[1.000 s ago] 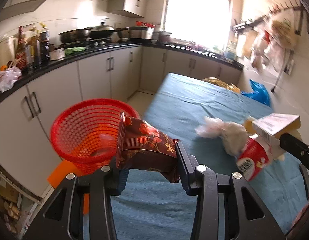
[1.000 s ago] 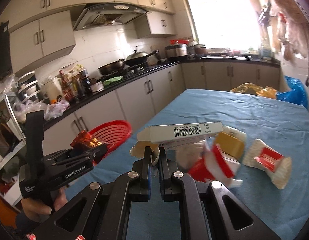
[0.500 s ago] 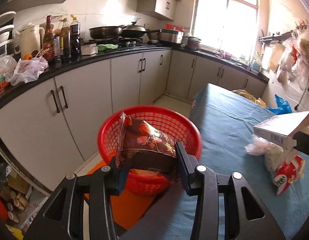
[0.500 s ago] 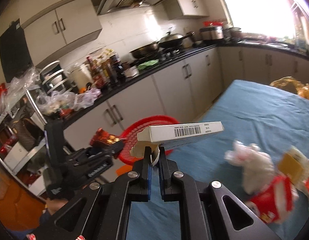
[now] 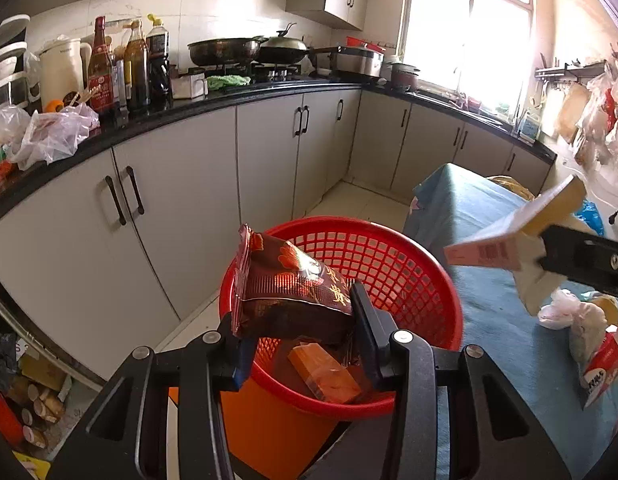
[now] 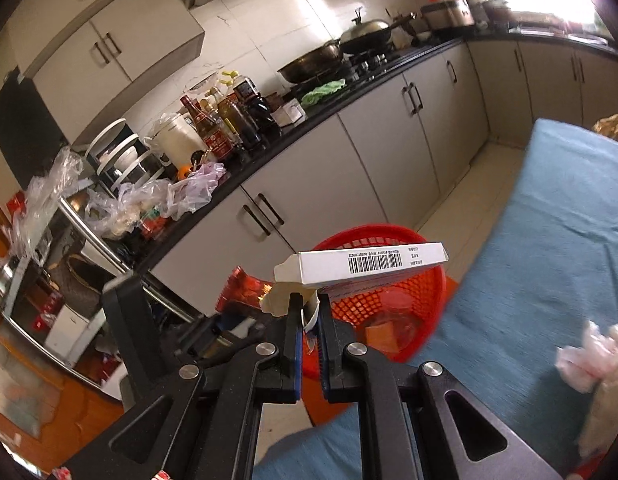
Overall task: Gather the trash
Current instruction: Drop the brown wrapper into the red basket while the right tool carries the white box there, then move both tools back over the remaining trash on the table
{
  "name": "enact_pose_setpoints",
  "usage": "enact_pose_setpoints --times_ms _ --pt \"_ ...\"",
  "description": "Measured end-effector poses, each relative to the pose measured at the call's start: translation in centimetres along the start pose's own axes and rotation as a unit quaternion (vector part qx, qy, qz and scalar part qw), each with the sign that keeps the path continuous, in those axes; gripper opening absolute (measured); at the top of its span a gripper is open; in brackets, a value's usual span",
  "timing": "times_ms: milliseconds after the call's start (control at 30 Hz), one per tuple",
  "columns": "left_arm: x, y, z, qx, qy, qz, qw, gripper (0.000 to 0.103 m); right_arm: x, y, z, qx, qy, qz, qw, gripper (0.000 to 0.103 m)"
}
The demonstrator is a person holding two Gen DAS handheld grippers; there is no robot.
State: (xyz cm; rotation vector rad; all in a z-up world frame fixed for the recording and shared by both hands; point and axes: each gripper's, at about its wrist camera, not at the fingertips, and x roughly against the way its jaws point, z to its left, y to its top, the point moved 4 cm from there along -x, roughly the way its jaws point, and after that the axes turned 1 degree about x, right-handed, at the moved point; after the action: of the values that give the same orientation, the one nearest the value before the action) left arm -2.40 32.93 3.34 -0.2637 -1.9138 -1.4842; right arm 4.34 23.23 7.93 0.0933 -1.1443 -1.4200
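The left gripper (image 5: 297, 332) is clamping a dark red snack packet (image 5: 287, 288) with gold Chinese lettering, too blurry to read, right above the red mesh basket (image 5: 389, 264). The right gripper (image 6: 308, 320) is pinching the flap of a white carton (image 6: 369, 266) with a barcode, over the same basket.

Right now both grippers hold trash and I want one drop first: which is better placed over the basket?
Left. Its gripper holds the snack bag directly above the red basket; the right gripper's box looks nearer the rim.
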Motion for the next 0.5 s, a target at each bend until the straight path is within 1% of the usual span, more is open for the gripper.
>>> enact_pose_setpoints --times_ms 33,67,133,167,200,233,267,433,500 --pt "-0.3 0.1 0.1 0.001 0.000 0.002 1.0000 0.042 -0.3 0.2 -0.1 -0.002 0.001 0.001 1.000 0.007" --pt "-0.5 0.1 0.2 0.002 0.000 0.003 1.0000 0.042 -0.7 0.3 -0.3 -0.006 0.001 0.002 1.000 0.010" --pt "-0.8 0.3 0.2 0.002 0.003 0.003 1.0000 0.042 -1.4 0.6 -0.7 -0.015 0.000 0.006 1.000 0.010" --pt "-1.0 0.3 0.1 0.001 0.004 0.003 1.0000 0.048 -1.7 0.7 -0.8 -0.020 0.001 0.008 1.000 0.016" --pt "-1.1 0.3 0.0 0.000 0.003 0.005 1.0000 0.053 -1.7 0.7 -1.2 -0.027 -0.001 0.006 1.000 0.027" --pt "-1.1 0.3 0.0 0.001 0.003 0.006 1.0000 0.064 -1.5 0.7 -1.4 -0.030 -0.003 0.003 1.000 0.032" --pt "-1.1 0.3 0.0 0.002 0.004 0.004 1.0000 0.068 -1.1 0.7 -1.6 -0.032 -0.003 0.001 0.999 0.037" --pt "0.5 -0.2 -1.0 -0.007 -0.003 -0.009 0.9999 0.068 2.6 0.4 -2.1 -0.025 -0.019 -0.032 0.999 0.037" --pt "1.5 -0.5 -1.8 -0.011 -0.015 -0.012 0.9998 0.068 4.6 -0.1 -1.9 -0.012 -0.037 -0.049 0.998 0.037"
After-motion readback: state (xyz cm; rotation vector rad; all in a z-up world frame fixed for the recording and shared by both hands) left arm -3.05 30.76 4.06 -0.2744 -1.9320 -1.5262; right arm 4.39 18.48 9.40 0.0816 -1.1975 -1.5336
